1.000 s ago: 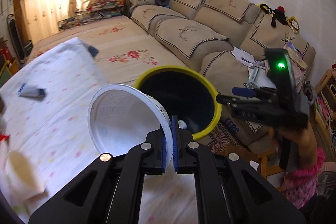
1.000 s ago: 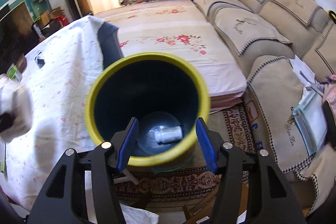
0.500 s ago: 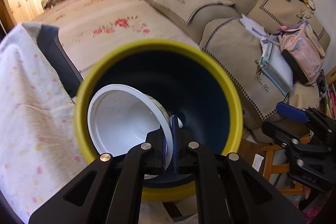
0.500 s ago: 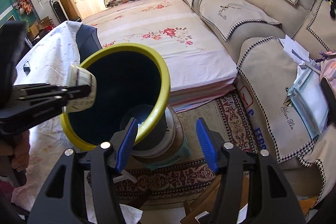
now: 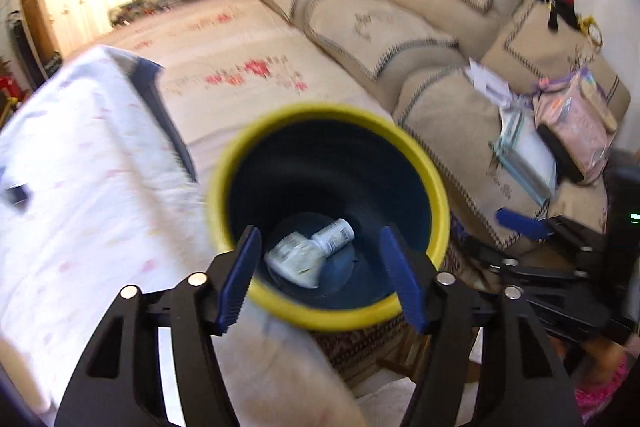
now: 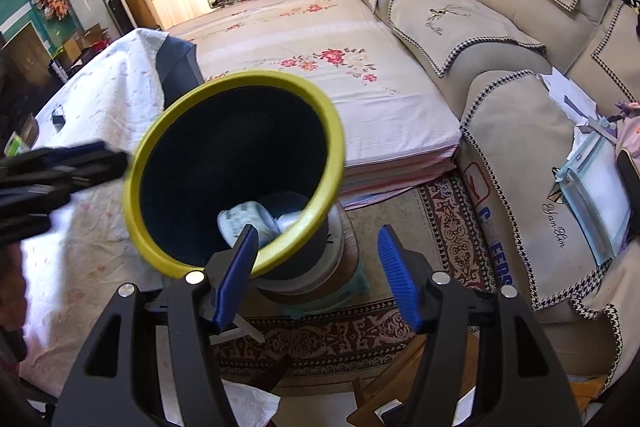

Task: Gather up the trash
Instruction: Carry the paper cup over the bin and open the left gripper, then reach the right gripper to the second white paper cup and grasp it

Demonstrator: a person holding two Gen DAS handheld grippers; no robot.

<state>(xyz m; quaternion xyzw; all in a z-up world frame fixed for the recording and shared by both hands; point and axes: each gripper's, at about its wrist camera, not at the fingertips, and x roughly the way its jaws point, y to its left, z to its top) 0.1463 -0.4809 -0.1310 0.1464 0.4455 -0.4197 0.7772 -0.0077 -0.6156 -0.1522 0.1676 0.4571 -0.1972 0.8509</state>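
Cluttered sofa room, white floral-cloth desk point(image 5: 80, 195) at left, and both left tongs point(image 5: 320, 277) and right tongs point(image 6: 316, 275) gape empty over the yellow-rimmed dark bin point(image 5: 328, 315) holding a white cup point(image 5: 294, 259) and bottle point(image 5: 334, 235), perched on a stool where one nudge could topple it.

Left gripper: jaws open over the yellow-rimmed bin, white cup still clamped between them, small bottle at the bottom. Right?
Not quite. The left gripper holds nothing: its jaws are open and empty. The white cup lies at the bottom of the yellow-rimmed bin, beside the small bottle, as the left wrist view shows. The rest stands.
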